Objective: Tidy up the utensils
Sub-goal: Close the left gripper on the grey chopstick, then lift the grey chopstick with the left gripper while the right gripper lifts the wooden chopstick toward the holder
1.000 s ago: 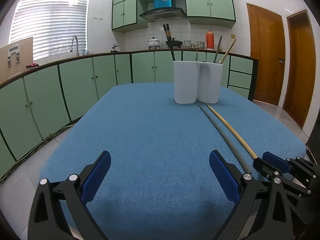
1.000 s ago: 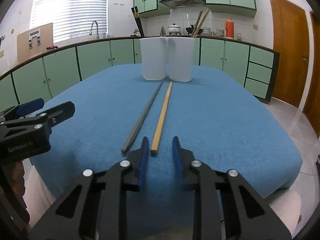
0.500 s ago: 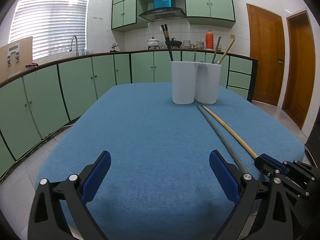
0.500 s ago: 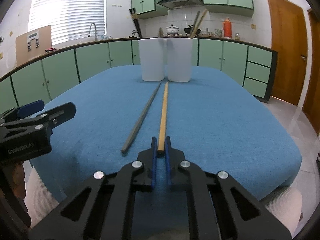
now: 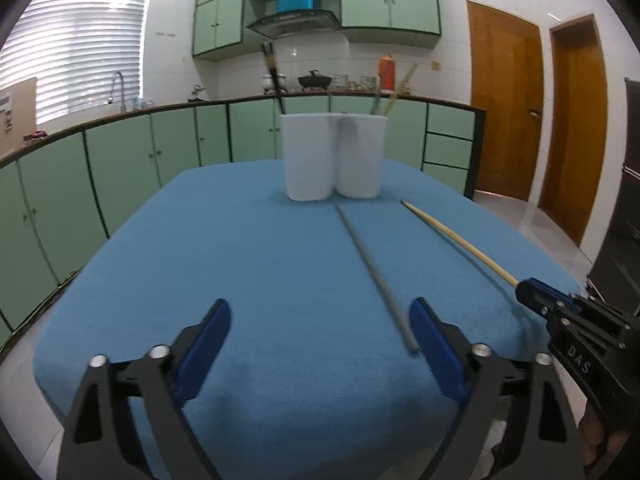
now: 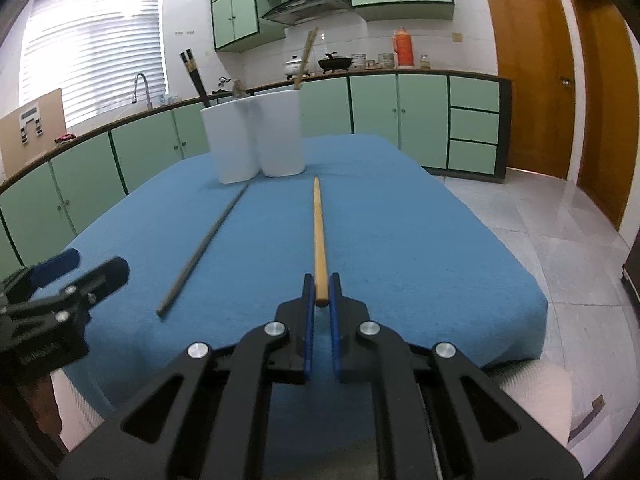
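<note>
**Wooden chopstick gripped, grey one on cloth**

Right gripper [image 6: 321, 294] clamps the butt of the wooden chopstick [image 6: 319, 232]; its tip points to 12 o'clock, right of the two white holders [image 6: 256, 140]. Grey chopstick [image 5: 372, 268] lies on the blue tablecloth [image 5: 240, 248], its near end just inside the left gripper's [image 5: 320, 340] right finger; jaws wide, just been closing, pads not pressing it. Both grippers tilt down toward the cloth.

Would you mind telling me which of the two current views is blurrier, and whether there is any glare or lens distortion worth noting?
Left wrist view: motion blur smears the grey chopstick and the white holders. Right wrist view: sharper, with the wooden chopstick crisp in the right gripper. Both views: the window is overexposed, the fisheye bows the counter line, and the corners are dark.
</note>
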